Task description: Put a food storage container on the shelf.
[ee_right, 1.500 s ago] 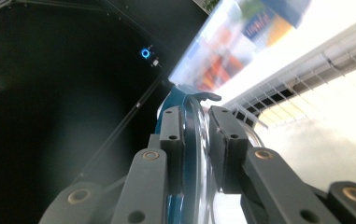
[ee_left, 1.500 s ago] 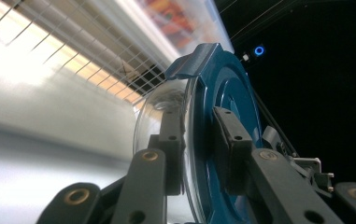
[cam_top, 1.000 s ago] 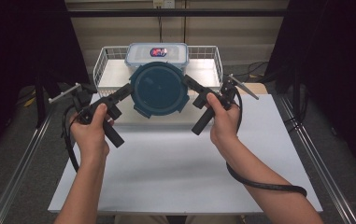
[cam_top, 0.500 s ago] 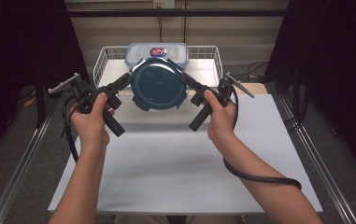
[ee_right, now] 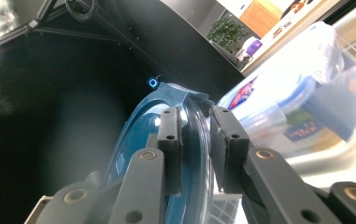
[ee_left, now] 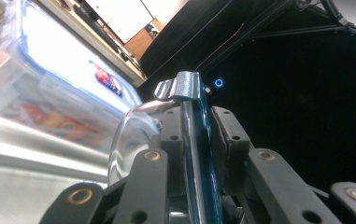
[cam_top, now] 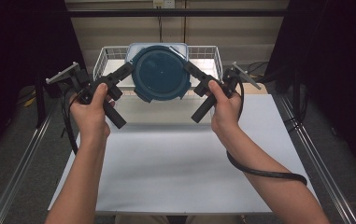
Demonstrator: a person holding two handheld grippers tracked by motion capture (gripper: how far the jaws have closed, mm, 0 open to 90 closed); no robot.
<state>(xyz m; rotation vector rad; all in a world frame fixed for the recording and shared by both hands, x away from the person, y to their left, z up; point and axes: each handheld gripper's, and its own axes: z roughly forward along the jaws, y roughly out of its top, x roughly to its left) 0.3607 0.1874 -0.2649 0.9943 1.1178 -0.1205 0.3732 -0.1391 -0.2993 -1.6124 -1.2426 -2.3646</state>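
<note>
A round clear container with a dark blue lid point(cam_top: 159, 73) hangs in the air, tilted so the lid faces me, above the front rim of a wire basket point(cam_top: 100, 60). My left gripper point(cam_top: 130, 69) is shut on its left edge and my right gripper point(cam_top: 188, 70) on its right edge. In the left gripper view the jaws pinch the lid's rim point(ee_left: 195, 140) just below a latch tab point(ee_left: 180, 86). In the right gripper view the jaws clamp the blue lid point(ee_right: 140, 135) at its edge.
A rectangular clear box with a blue-rimmed lid point(cam_top: 179, 45) sits in the basket behind the round container, also seen as the box point(ee_left: 49, 70) and the box point(ee_right: 297, 93). The white table point(cam_top: 175, 158) lies below the hands, with metal rails point(cam_top: 320, 158) at its sides.
Both hands have carried the round container forward and higher, from over the table's far edge to over the basket, now covering more of the rectangular box.
</note>
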